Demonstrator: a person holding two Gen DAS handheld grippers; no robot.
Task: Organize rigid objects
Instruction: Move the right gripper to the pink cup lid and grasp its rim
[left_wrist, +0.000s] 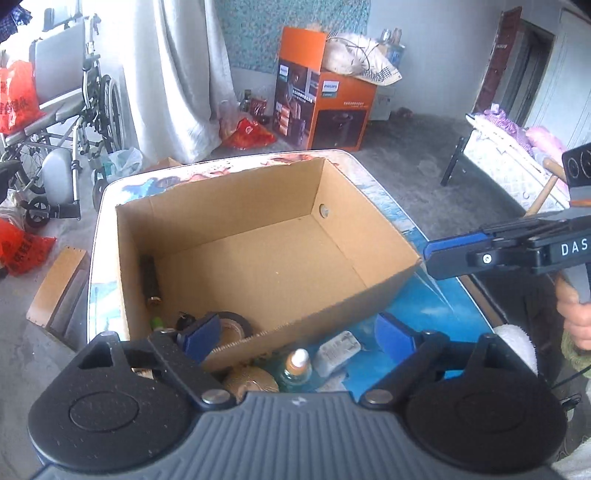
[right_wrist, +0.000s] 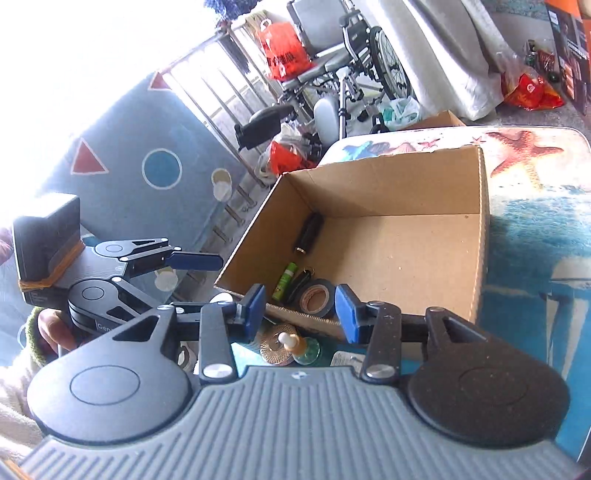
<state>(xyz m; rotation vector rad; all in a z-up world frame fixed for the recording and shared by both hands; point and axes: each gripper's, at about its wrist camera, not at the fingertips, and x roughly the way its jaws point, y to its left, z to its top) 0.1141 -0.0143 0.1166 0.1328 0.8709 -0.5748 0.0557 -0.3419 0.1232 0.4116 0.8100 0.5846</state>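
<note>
An open cardboard box (left_wrist: 258, 192) (right_wrist: 406, 184) stands on the sea-print table. Inside lie a black cylinder (left_wrist: 149, 275) (right_wrist: 309, 232), a green tube (right_wrist: 284, 277), a dark key fob (right_wrist: 300, 282) and a roll of black tape (left_wrist: 232, 323) (right_wrist: 316, 297). In front of the box on the table stand a small bottle with an orange top (left_wrist: 297, 365) (right_wrist: 291, 341), a gold disc (left_wrist: 251, 382) (right_wrist: 275, 347) and a white packet (left_wrist: 338, 350). My left gripper (left_wrist: 295, 334) is open above the box's near wall. My right gripper (right_wrist: 301, 312) is open and empty above the bottle.
The table (left_wrist: 417, 295) (right_wrist: 535, 229) has rounded edges. A wheelchair (left_wrist: 74, 110) (right_wrist: 351, 66), red bags (left_wrist: 18, 96) and an orange Philips box (left_wrist: 325, 96) stand on the floor beyond. A bed (left_wrist: 517, 158) is at right. A metal railing (right_wrist: 229, 96) is at left.
</note>
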